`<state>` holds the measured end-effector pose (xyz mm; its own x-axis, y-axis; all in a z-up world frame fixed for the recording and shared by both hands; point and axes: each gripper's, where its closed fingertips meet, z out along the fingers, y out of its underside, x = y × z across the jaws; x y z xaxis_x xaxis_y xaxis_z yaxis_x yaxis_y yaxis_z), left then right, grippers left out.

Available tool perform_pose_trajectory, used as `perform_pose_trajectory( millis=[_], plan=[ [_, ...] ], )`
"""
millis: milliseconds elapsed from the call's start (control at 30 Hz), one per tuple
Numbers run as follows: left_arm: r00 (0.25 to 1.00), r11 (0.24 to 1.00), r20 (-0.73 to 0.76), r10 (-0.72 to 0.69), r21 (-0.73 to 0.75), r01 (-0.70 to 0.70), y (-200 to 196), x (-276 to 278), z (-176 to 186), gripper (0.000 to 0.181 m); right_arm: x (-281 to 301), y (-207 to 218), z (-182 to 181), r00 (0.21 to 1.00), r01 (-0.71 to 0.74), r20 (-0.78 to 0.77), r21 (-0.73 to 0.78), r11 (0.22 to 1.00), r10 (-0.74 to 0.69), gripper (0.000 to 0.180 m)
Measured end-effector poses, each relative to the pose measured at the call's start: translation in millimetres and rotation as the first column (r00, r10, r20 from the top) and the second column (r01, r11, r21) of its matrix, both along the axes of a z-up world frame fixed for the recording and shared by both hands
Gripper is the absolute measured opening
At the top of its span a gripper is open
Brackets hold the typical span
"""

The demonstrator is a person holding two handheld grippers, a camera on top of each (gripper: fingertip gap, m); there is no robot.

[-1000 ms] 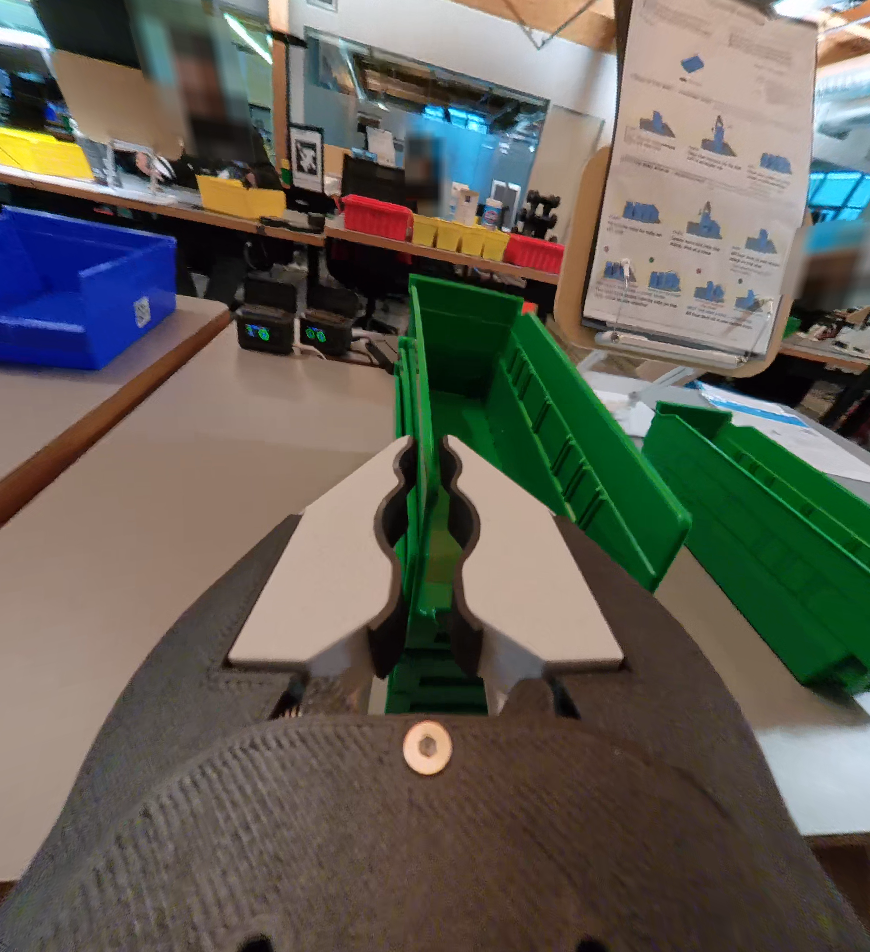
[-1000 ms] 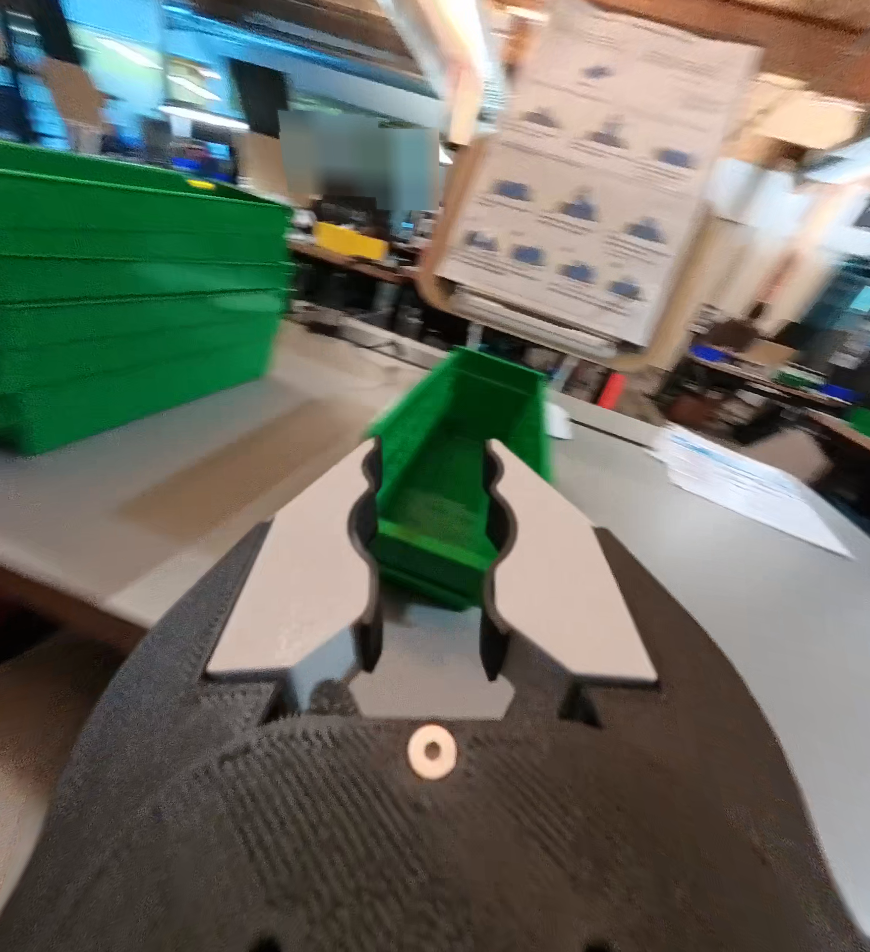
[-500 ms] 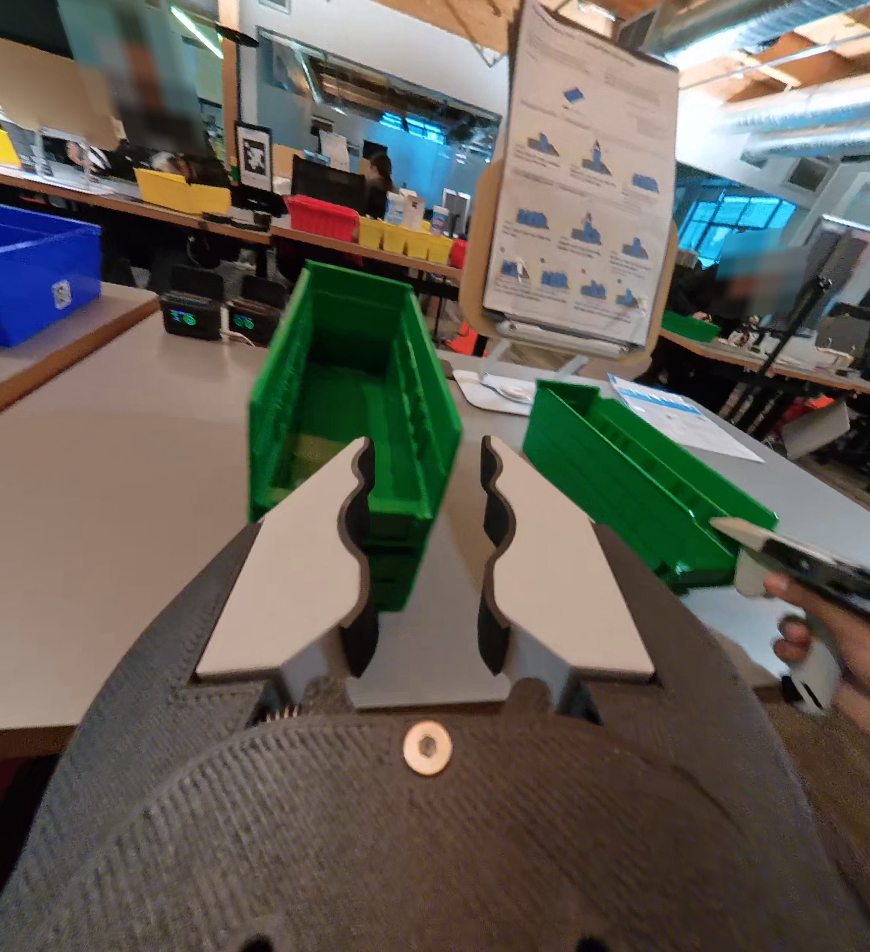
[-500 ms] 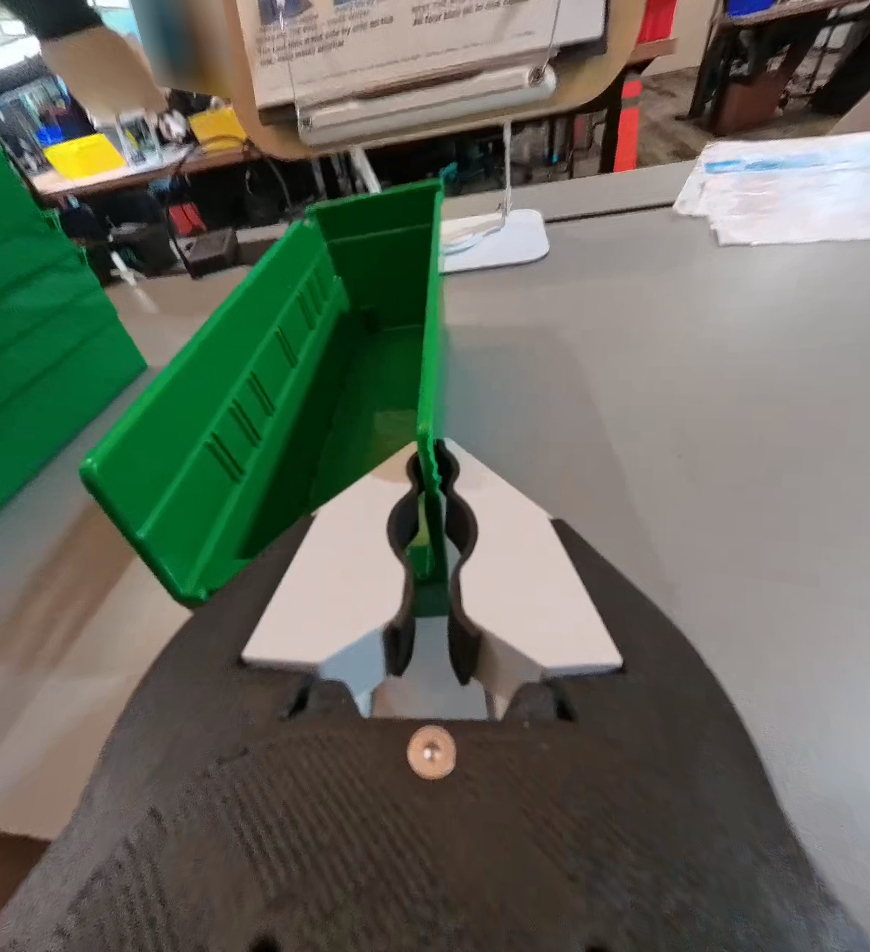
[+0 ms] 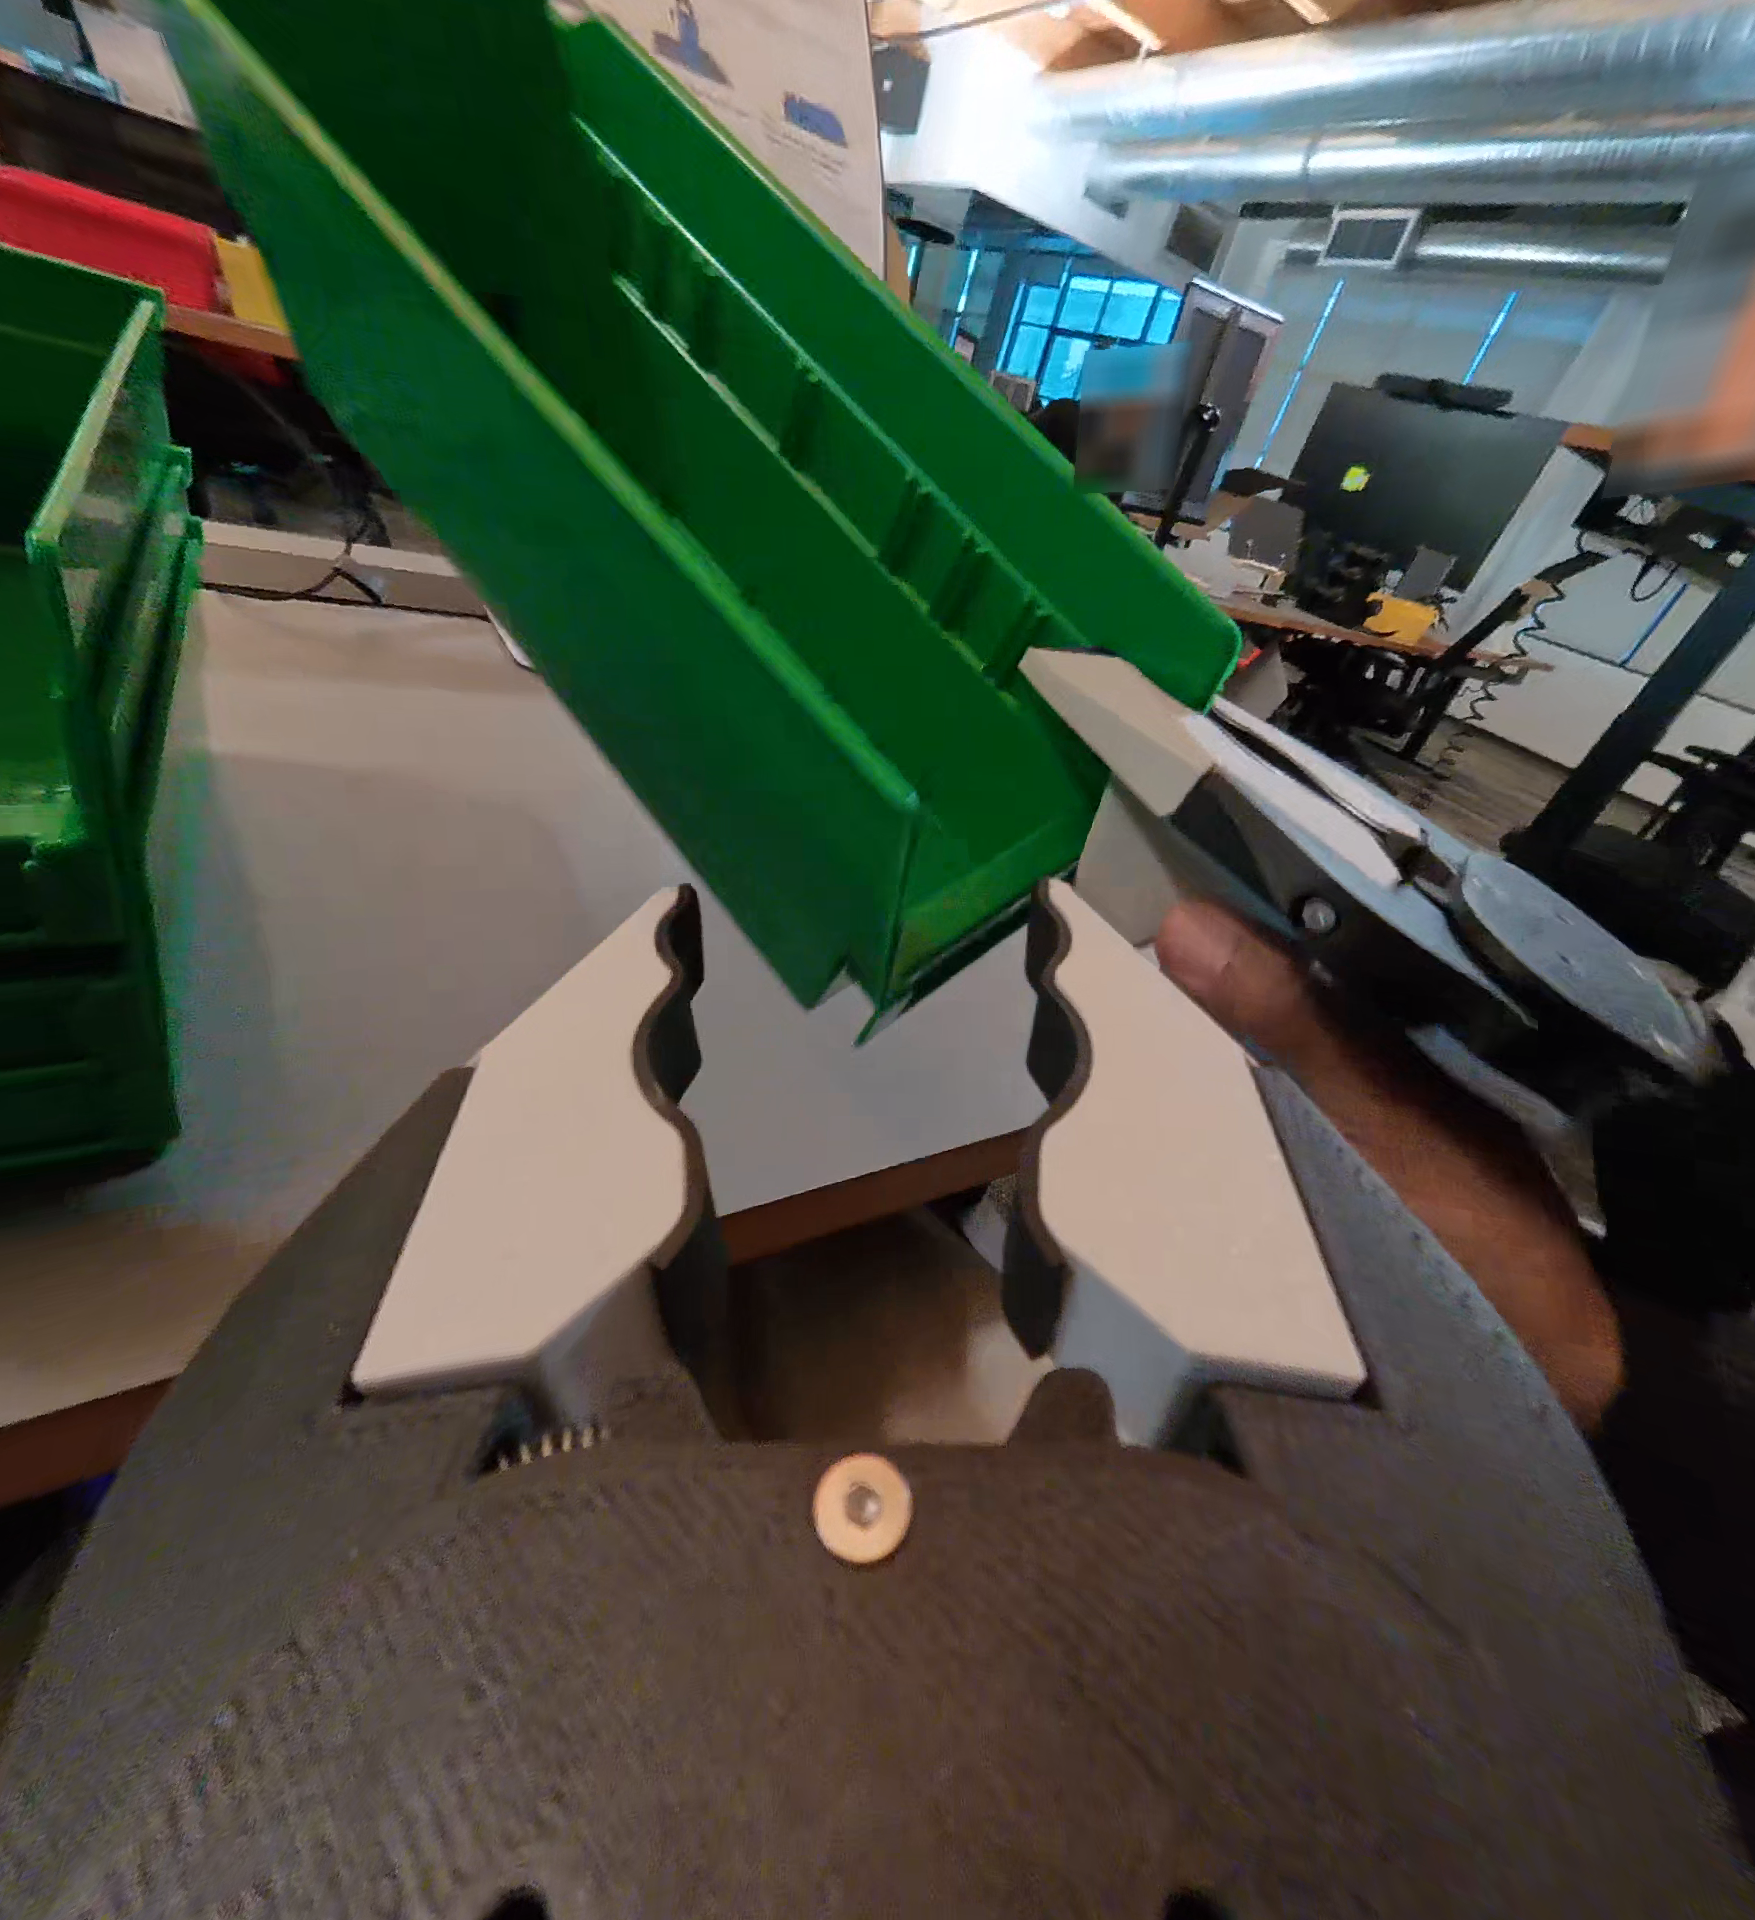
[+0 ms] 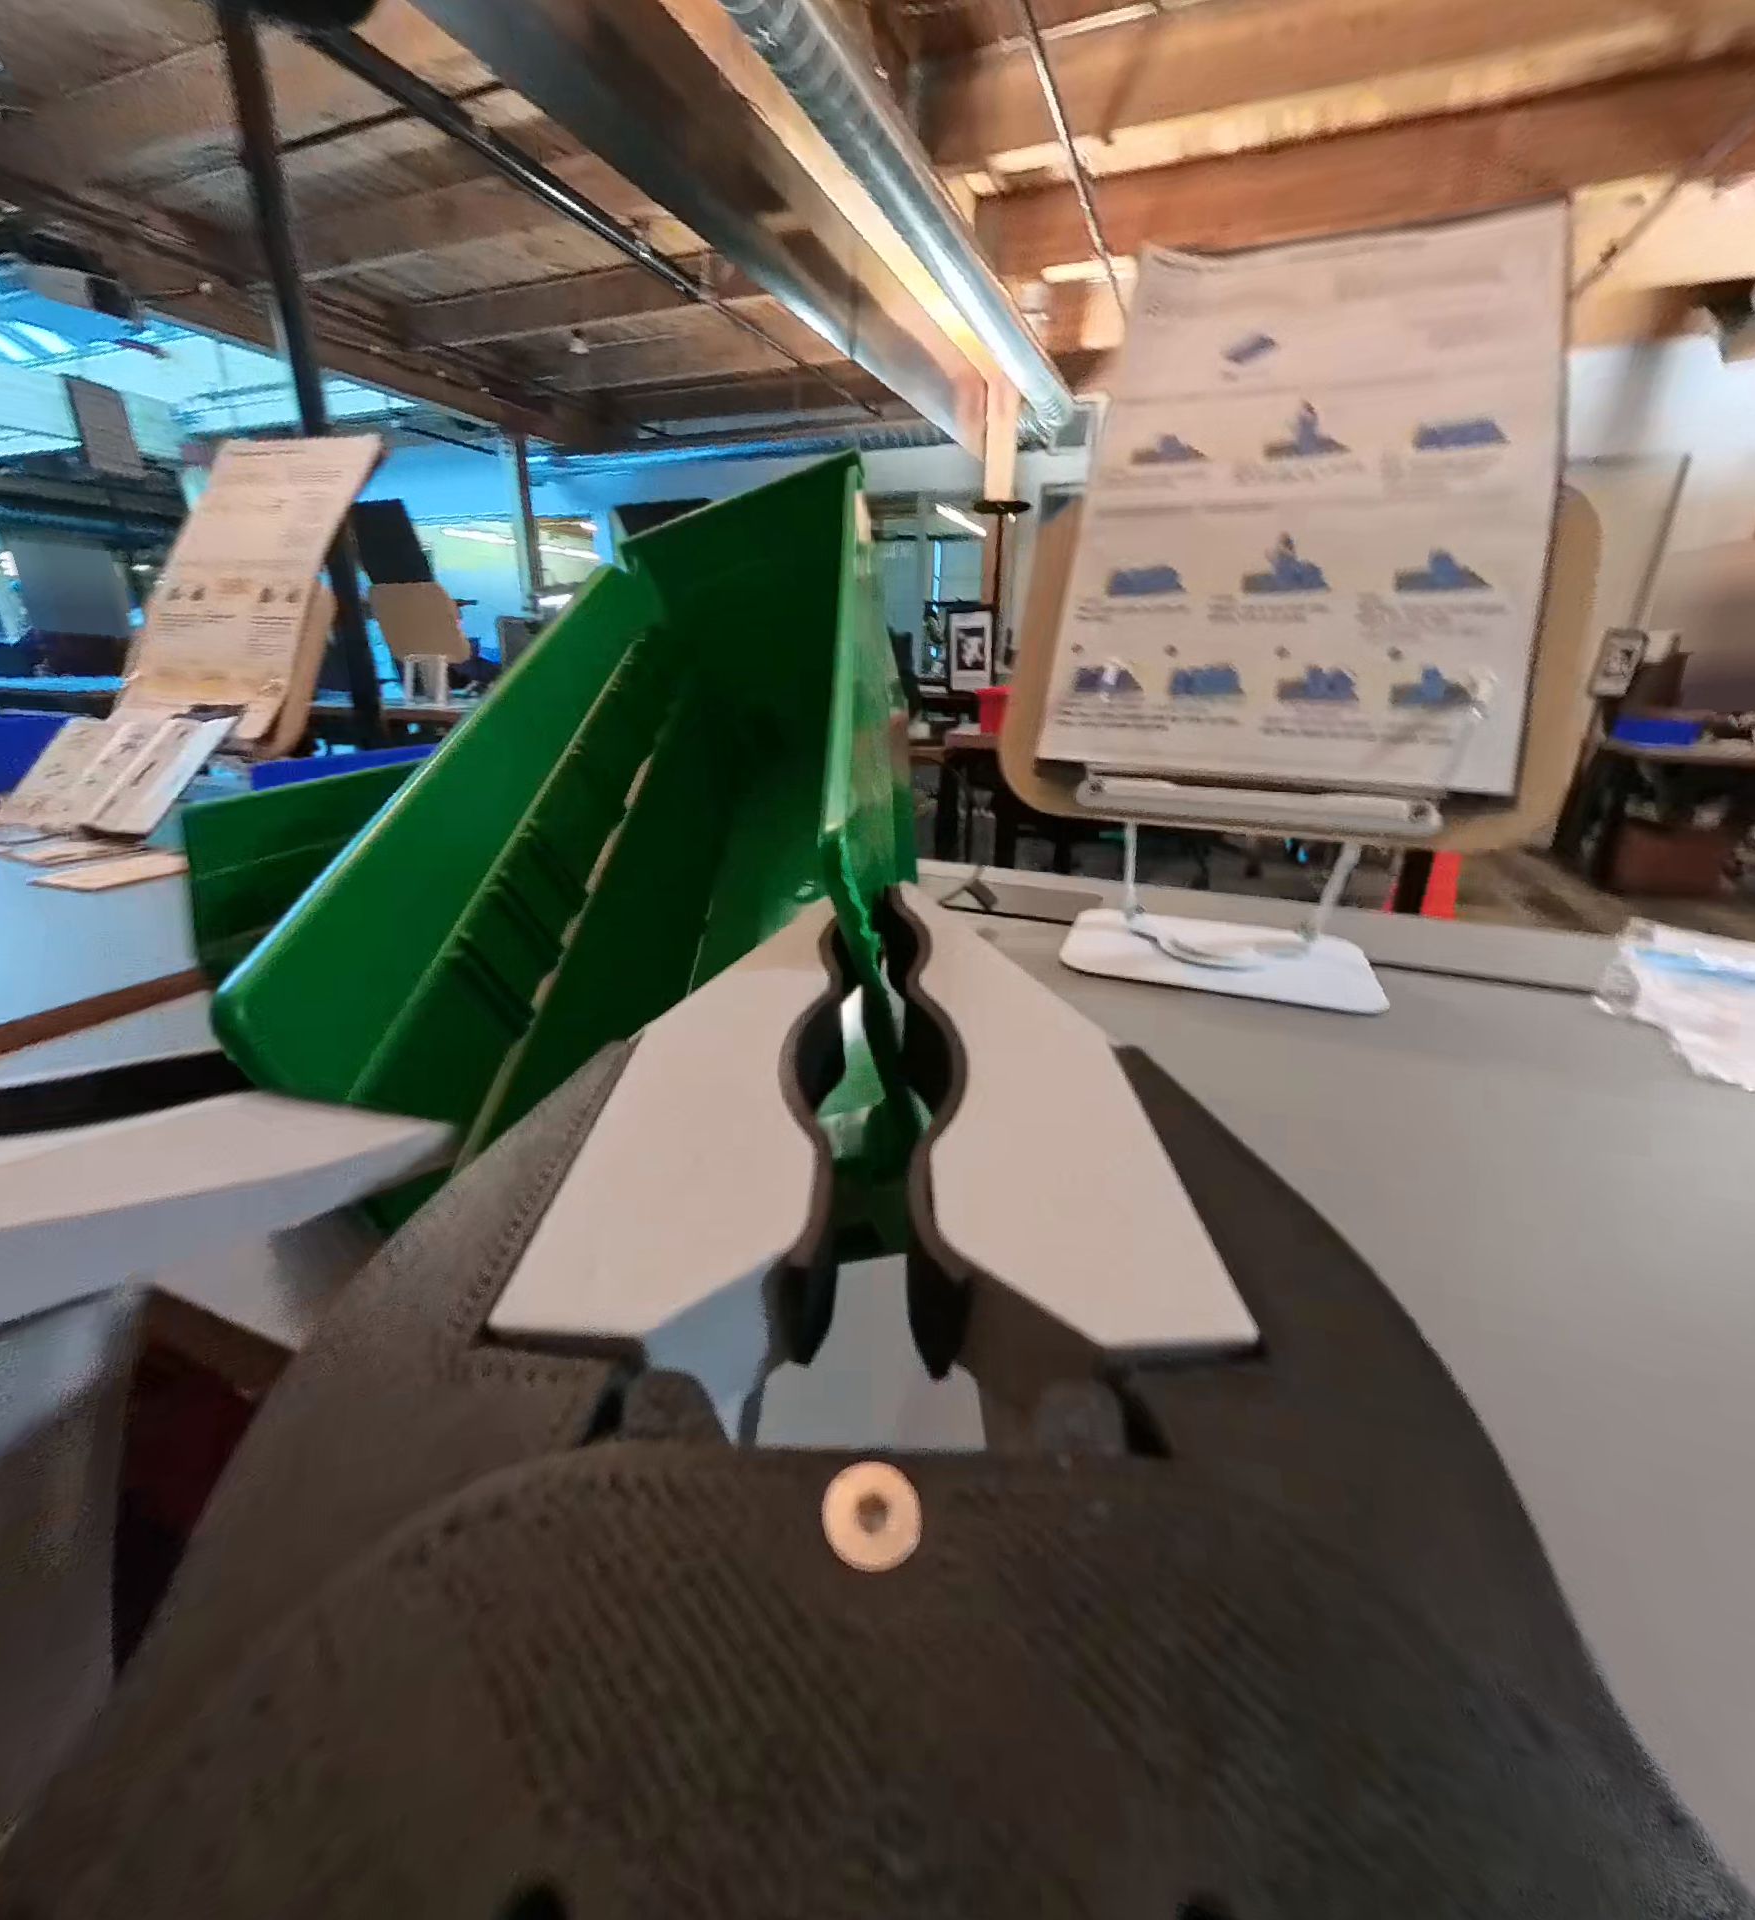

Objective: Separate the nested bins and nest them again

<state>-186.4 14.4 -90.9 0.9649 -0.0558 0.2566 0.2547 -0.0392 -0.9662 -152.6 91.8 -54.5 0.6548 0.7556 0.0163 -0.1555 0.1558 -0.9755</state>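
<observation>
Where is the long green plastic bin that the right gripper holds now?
In the left wrist view, the long green plastic bin hangs tilted above the grey table, right of the green bin stack.

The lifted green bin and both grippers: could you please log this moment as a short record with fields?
held bin: long green bin, in the air, tilted, far end high
holder: right gripper, shut on the bin's side wall
left gripper: open, empty, just below the bin's low end
other bins: green stack standing on the table, at left
backdrop: instruction sheet on a stand
</observation>
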Motion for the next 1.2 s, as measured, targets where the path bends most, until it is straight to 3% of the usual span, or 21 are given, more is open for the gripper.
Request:
perform_pose_trajectory(
  millis=[67,133,233,300,433,567,767,933,1200],
  plan=[
    [0.999,0.999,0.008,0.031,0.038,-0.031,-2,-5,7,0.056,-9,-26,4,0.999,-0.034,0.017,0.057,0.998,0.033,0.001],
    [0.987,0.984,0.016,0.158,0.086,-0.159,-11,-28,13,0.027,-13,-47,13,0.999,-0.047,0.013,0.134,0.99,0.046,0.004],
    [0.986,0.982,0.0,0.168,0.088,-0.167,-13,-41,16,0.006,-16,-78,32,0.996,-0.084,0.031,0.31,0.947,0.078,0.015],
    [0.984,0.975,0.056,0.167,0.141,-0.174,-16,-50,27,0.001,-19,-91,35,0.993,-0.114,0.044,0.34,0.934,0.105,0.023],
    [0.982,0.961,0.059,0.177,0.203,-0.185,-19,-69,48,0.0,-23,-100,28,0.983,-0.184,0.033,0.213,0.96,0.181,0.041],
    [0.976,0.943,0.068,0.208,0.251,-0.218,-19,-91,68,0.0,-16,-94,21,0.985,-0.174,0.057,0.219,0.96,0.166,0.059],
    [0.941,0.906,-0.006,0.338,0.274,-0.324,-28,-167,116,0.0,-2,-49,-26,0.981,-0.083,0.187,0.141,0.986,0.056,0.053],
    [0.934,0.925,0.045,0.355,0.131,-0.358,-20,-227,101,0.0,11,-21,-51,0.968,-0.02,0.251,0.053,0.998,0.006,0.05],
    [0.917,0.917,0.001,0.399,0.008,-0.399,17,-249,75,0.0,29,-17,-55,0.957,0.034,0.285,0.086,0.996,-0.057,0.046]
  ],
)
